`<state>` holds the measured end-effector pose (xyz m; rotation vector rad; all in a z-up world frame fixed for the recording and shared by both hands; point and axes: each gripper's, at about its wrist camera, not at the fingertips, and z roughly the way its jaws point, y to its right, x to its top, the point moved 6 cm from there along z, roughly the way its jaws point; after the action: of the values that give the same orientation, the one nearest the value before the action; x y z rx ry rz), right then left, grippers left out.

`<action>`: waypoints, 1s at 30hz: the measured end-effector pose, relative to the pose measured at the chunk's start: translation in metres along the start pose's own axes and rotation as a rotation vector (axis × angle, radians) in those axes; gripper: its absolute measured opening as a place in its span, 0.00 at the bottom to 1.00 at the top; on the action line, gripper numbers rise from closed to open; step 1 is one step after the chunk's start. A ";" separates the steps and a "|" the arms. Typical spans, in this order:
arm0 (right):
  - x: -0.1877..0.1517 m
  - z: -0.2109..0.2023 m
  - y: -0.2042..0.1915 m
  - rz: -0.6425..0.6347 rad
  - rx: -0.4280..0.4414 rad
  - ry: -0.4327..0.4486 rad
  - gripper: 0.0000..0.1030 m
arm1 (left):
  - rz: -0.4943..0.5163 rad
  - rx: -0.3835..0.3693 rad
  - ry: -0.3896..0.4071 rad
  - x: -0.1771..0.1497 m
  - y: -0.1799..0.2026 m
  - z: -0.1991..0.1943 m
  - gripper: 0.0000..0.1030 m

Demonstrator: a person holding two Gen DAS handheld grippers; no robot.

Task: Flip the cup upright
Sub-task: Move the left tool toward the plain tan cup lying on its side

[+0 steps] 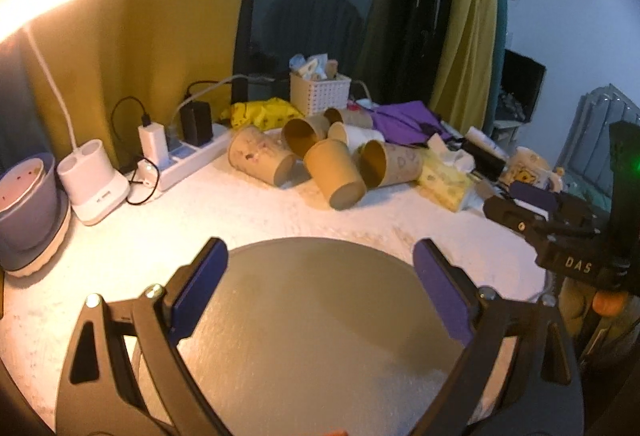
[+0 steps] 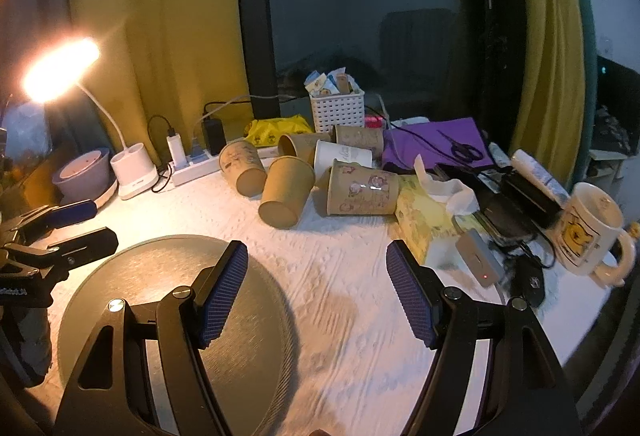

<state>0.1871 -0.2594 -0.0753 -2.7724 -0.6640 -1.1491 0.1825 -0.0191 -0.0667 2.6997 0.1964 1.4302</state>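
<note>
Several paper cups lie on their sides in a heap at the back of the white table. A plain brown cup (image 1: 334, 174) (image 2: 286, 190) lies nearest, base toward me. A printed cup (image 1: 260, 160) (image 2: 242, 166) lies to its left, another printed cup (image 1: 390, 162) (image 2: 362, 188) to its right. My left gripper (image 1: 320, 292) is open and empty over a grey round mat (image 1: 312, 336). My right gripper (image 2: 316, 288) is open and empty, over the table right of the mat (image 2: 168, 276). Each gripper shows in the other's view, the right (image 1: 536, 208) and the left (image 2: 60, 228).
A lit desk lamp (image 2: 60, 70), a purple bowl (image 1: 24, 196), a power strip (image 1: 188, 156), a white basket (image 1: 320, 92), purple cloth (image 2: 432, 144), a tissue pack (image 2: 424, 212), a mug (image 2: 588, 228) and black gadgets (image 2: 512, 212) ring the table.
</note>
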 end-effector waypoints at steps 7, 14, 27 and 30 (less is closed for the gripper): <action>0.010 0.047 0.022 0.002 0.042 -0.054 0.73 | -0.010 0.003 -0.073 0.022 0.009 0.052 0.92; 0.017 0.086 0.034 0.004 0.071 -0.114 0.73 | -0.057 -0.009 -0.146 0.047 0.012 0.113 0.92; 0.032 0.137 0.065 0.051 0.055 -0.161 0.73 | -0.115 -0.031 -0.274 0.057 0.017 0.197 0.91; 0.031 0.143 0.069 0.061 0.064 -0.167 0.73 | -0.111 -0.037 -0.297 0.059 0.020 0.212 0.85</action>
<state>0.3297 -0.2782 -0.1500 -2.8342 -0.6133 -0.8764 0.3925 -0.0324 -0.1348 2.7773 0.2890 0.9789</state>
